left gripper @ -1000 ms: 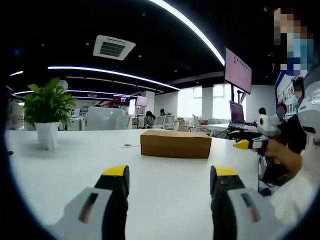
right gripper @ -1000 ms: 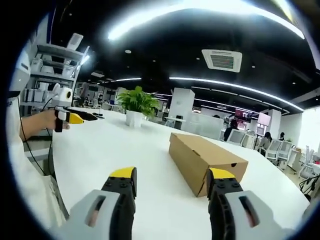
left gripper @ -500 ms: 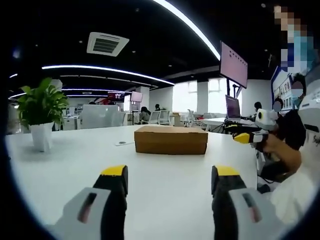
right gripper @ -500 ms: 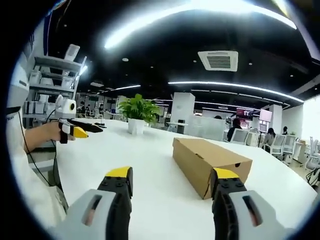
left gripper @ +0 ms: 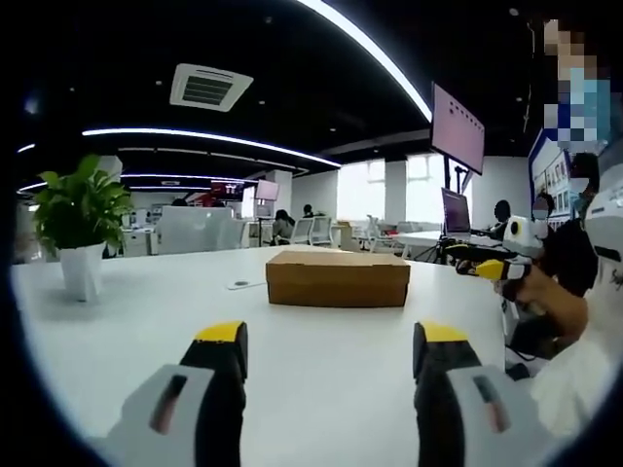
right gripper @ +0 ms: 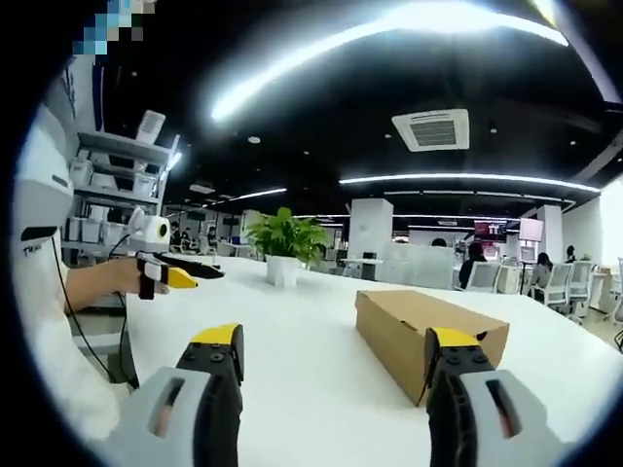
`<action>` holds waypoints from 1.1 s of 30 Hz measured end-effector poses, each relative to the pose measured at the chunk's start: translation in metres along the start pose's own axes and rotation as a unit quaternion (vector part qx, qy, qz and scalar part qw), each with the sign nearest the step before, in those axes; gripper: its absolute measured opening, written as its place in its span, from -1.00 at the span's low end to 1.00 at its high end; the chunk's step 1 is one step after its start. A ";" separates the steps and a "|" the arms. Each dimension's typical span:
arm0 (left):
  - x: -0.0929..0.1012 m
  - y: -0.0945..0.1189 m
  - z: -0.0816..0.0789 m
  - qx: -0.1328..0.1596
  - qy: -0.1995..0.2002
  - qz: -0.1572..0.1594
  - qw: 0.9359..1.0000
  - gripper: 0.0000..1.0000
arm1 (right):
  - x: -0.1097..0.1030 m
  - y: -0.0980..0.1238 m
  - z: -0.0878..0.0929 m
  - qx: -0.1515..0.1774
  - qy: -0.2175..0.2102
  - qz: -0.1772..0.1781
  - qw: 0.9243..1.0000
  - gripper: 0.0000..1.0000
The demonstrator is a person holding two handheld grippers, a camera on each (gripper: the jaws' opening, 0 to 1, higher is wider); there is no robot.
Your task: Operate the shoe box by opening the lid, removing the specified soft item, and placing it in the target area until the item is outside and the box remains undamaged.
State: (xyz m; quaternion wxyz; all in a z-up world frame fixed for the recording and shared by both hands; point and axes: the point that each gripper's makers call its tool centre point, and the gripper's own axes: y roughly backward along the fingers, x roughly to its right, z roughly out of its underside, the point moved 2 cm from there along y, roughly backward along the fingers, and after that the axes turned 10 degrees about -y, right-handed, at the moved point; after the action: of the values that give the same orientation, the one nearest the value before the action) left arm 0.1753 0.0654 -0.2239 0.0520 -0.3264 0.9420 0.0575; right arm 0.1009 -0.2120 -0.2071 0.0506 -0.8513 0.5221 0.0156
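Observation:
A closed brown cardboard shoe box (left gripper: pixel 338 279) lies on the white table (left gripper: pixel 146 321), ahead of my left gripper (left gripper: pixel 331 355), which is open and holds nothing. In the right gripper view the same box (right gripper: pixel 423 328) sits ahead and slightly right of my right gripper (right gripper: pixel 336 362), also open with nothing between its jaws. The right gripper (left gripper: pixel 492 265) shows at the right of the left gripper view, held in a hand beside the table. At the left of the right gripper view, the left gripper (right gripper: pixel 175 274) is held in a hand. The soft item is hidden.
A potted green plant (left gripper: pixel 80 224) in a white pot stands at the table's far left; it is also behind the box as plant (right gripper: pixel 284 245). A small flat disc (left gripper: pixel 239 285) lies left of the box. Office chairs, monitors (left gripper: pixel 458 128) and people fill the background.
Both views have shifted slightly with the hands. The box sits a bit more to the right in the right gripper view. Nothing on the table has moved, and both grippers stay open.

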 end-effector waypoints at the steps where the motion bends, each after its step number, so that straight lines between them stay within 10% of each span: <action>1: 0.001 -0.002 0.001 -0.002 -0.001 0.002 1.000 0.43 | 0.002 0.001 -0.002 0.002 -0.004 0.002 1.000 0.56; 33: 0.004 -0.012 0.005 -0.010 0.025 0.014 1.000 0.53 | 0.007 0.005 0.003 -0.015 -0.003 0.024 1.000 0.38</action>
State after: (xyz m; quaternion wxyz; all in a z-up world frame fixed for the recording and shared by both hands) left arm 0.1800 0.0545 -0.2301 0.0239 -0.3146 0.9471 0.0592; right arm 0.0998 -0.2196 -0.2109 0.0390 -0.8392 0.5417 0.0275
